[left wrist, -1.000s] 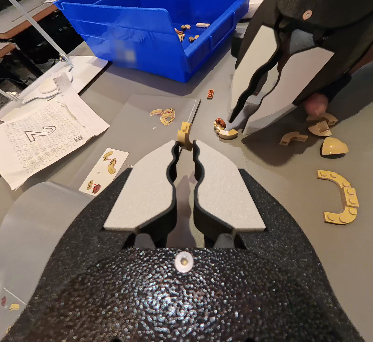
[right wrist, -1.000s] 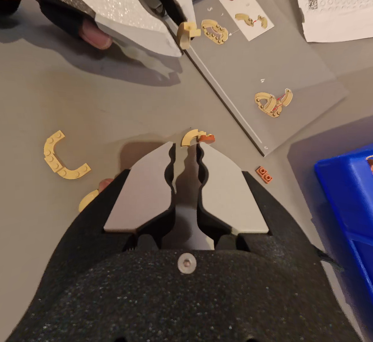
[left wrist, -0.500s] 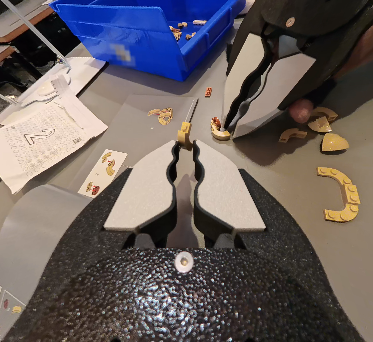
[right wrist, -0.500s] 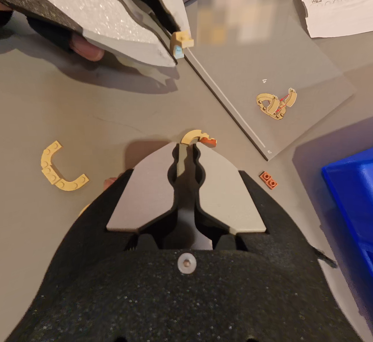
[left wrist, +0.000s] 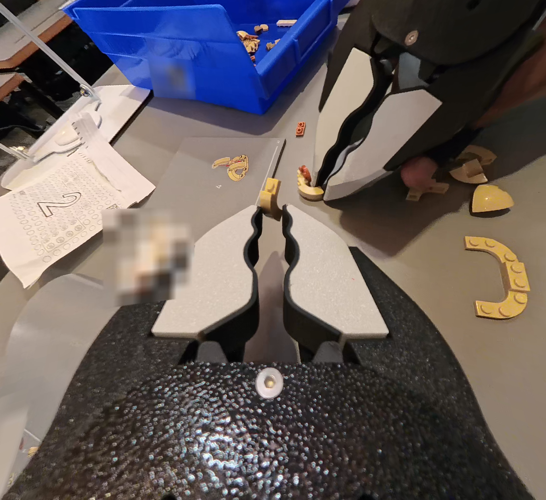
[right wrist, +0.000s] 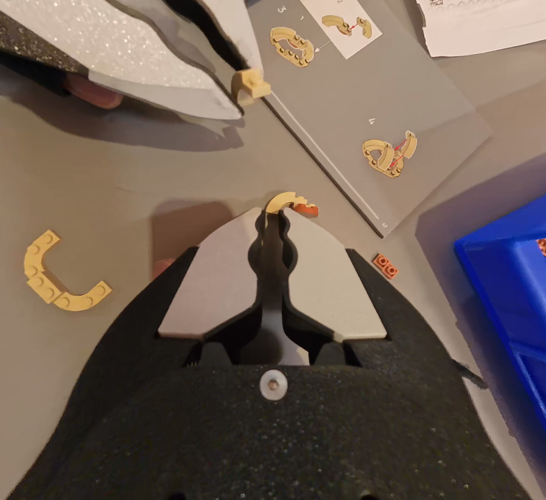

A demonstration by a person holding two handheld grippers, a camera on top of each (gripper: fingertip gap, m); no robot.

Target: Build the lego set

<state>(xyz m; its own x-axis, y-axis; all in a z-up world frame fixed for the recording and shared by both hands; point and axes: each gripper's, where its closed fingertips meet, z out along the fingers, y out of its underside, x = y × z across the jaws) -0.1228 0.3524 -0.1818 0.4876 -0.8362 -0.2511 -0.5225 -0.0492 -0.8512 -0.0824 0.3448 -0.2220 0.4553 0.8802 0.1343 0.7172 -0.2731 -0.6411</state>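
My left gripper [left wrist: 270,209] is shut on a small tan curved brick [left wrist: 270,195] and holds it above the edge of the grey instruction booklet [left wrist: 206,184]. My right gripper [right wrist: 273,212] is shut on a tan arch piece [right wrist: 282,199] with a reddish-brown piece [right wrist: 305,209] attached, low at the table. In the left wrist view the right gripper [left wrist: 320,192] points down at that arch piece [left wrist: 308,192], just right of the left gripper's brick. In the right wrist view the left gripper [right wrist: 240,103] holds its brick [right wrist: 249,88] at the upper left.
A tan C-shaped plate assembly [left wrist: 508,276] lies to the right, also in the right wrist view [right wrist: 56,276]. A small orange plate [left wrist: 300,129], a tan dome [left wrist: 490,198] and loose tan pieces [left wrist: 469,167] lie nearby. A blue bin [left wrist: 206,42] stands behind; a white paper bag [left wrist: 59,214] lies left. The grippers' ends are close to 6 cm from one another. The right tips stand about 8 cm off the small orange plate [left wrist: 300,129]. It turns up in the right wrist view [right wrist: 386,267] as well.
My right gripper's jaws have closed onto the tan arch piece. My left gripper has kept its brick and stayed nearly in place.
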